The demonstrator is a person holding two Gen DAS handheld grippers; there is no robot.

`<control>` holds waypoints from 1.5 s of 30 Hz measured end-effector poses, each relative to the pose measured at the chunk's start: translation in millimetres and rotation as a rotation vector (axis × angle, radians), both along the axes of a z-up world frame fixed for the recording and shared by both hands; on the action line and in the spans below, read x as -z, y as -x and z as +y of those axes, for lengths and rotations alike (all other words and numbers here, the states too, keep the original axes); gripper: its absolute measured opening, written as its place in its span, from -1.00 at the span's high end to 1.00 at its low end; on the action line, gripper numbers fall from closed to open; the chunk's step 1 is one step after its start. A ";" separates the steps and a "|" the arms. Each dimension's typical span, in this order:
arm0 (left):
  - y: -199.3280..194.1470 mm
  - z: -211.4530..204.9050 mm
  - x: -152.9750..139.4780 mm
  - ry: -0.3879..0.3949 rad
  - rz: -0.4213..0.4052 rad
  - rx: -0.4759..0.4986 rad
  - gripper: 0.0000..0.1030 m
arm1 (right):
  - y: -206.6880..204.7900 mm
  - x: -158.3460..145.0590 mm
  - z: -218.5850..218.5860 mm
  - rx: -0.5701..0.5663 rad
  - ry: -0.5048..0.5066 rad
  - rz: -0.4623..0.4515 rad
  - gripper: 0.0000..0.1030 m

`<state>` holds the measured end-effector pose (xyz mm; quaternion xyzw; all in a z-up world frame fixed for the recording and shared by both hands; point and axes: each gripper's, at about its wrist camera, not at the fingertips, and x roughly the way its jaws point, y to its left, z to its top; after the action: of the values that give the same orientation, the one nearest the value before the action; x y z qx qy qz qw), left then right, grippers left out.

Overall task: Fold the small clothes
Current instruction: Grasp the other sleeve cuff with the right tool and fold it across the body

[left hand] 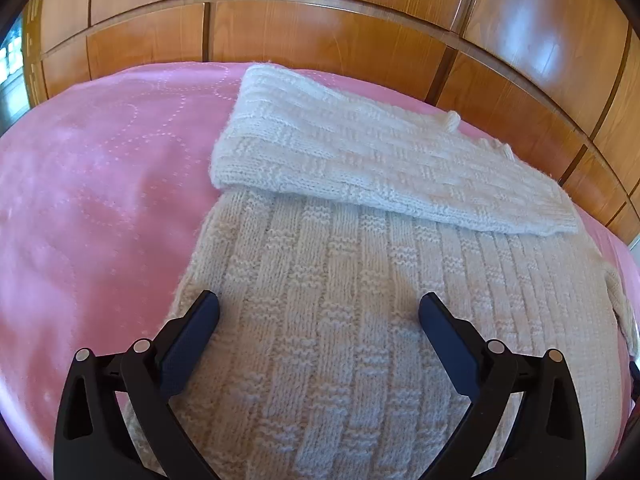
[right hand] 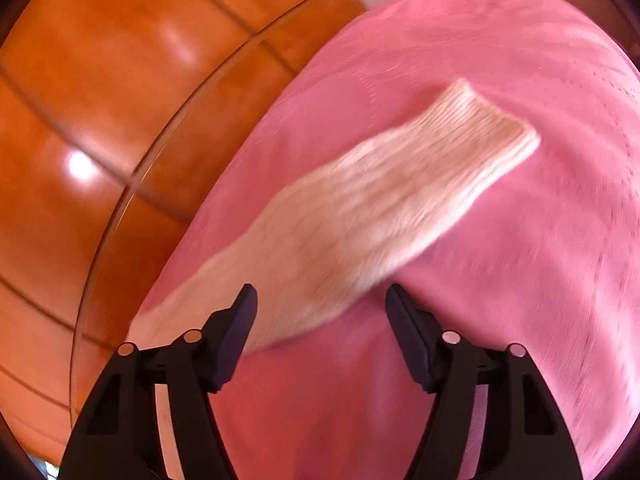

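Observation:
A cream knitted sweater [left hand: 360,320] lies flat on a pink blanket [left hand: 100,200]. One sleeve [left hand: 360,152] is folded across its upper part. My left gripper [left hand: 319,306] is open and empty, its fingers hovering over the sweater's body. In the blurred right wrist view the other sleeve [right hand: 380,204] stretches out flat over the pink blanket [right hand: 520,280]. My right gripper [right hand: 321,300] is open and empty, just above the near part of that sleeve.
A glossy wooden panelled wall [left hand: 320,28] stands right behind the pink surface and also shows in the right wrist view [right hand: 100,120] at the left. The blanket's edge runs along it.

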<state>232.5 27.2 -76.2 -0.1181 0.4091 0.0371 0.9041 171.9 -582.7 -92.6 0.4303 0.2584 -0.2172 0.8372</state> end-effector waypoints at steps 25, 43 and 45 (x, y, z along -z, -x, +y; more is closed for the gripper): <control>-1.2 -4.1 2.3 -0.016 -0.002 0.001 -0.92 | -62.3 -99.1 71.2 -0.187 0.207 -0.054 0.83; -2.4 -5.0 3.4 -0.013 -0.001 0.002 -0.92 | -97.3 -29.8 321.1 -0.813 0.588 0.072 -0.67; -3.7 -6.0 3.7 -0.021 0.004 0.003 -0.93 | -80.0 -35.9 306.4 -0.712 0.571 0.014 -0.82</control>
<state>236.1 21.2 -79.9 -0.1080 0.4106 0.0403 0.9045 251.9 -276.3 -56.7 0.0651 0.3256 0.0187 0.9431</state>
